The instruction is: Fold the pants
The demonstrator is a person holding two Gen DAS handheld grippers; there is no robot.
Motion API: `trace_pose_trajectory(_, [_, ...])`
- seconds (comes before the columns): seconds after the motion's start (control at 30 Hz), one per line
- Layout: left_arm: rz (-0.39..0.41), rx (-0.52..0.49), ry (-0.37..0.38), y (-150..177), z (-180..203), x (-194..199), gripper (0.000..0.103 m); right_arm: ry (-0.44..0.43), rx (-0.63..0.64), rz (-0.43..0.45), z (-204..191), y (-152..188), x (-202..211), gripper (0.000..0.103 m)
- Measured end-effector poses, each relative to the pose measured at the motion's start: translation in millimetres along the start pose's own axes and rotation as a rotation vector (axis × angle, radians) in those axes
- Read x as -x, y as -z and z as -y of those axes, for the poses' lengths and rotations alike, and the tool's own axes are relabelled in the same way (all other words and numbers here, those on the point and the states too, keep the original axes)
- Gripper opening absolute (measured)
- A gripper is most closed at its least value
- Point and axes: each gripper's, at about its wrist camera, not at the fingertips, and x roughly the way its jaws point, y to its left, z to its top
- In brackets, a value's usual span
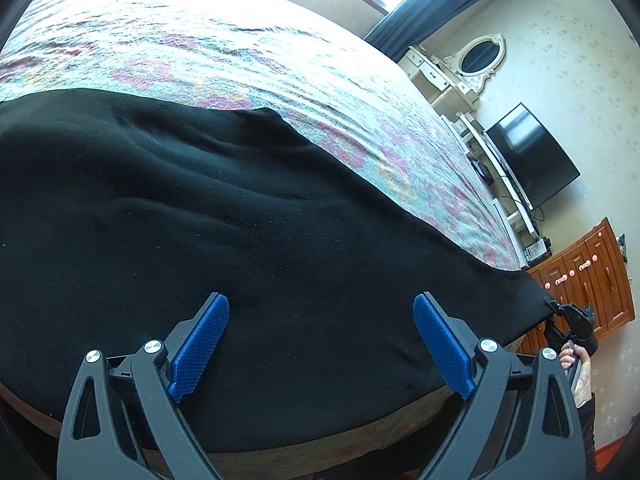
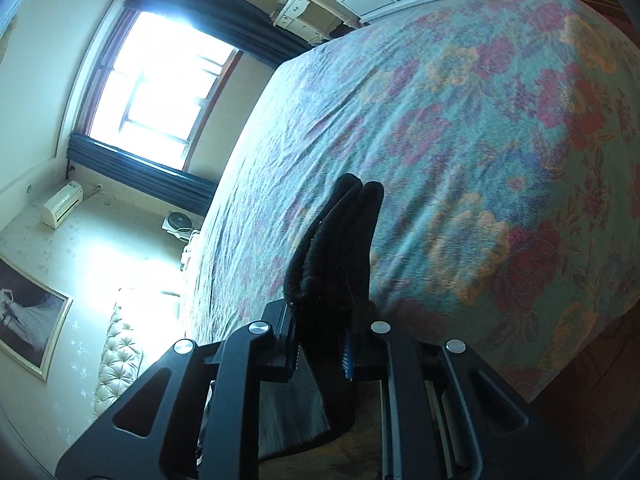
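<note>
Pants [image 1: 200, 208] lie long-axis lower left to right; right gripper [image 2: 324, 344] clamps their right end, left gripper [image 1: 320, 344] wide, empty, over near edge

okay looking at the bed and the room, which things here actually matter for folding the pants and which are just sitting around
Part of the job:
- black pants
- right gripper, jaws shut on a bunched edge of the pants
- left gripper, jaws open above the pants
- floral bedspread

Just lying about:
- television
- oval mirror
- wooden cabinet
</note>
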Motion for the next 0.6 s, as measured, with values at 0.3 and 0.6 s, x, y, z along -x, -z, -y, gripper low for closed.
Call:
trace_pose_trajectory(0.3, [0.012, 0.037, 0.016, -4, -11, 7, 0.092, -0.077, 0.269, -0.042, -123, 33, -23, 0.016])
trace_pose_trajectory(0.6, [0.011, 0.033, 0.009, -7, -12, 6, 0.092, -0.146, 0.483, -0.176, -217, 108, -73, 0.016])
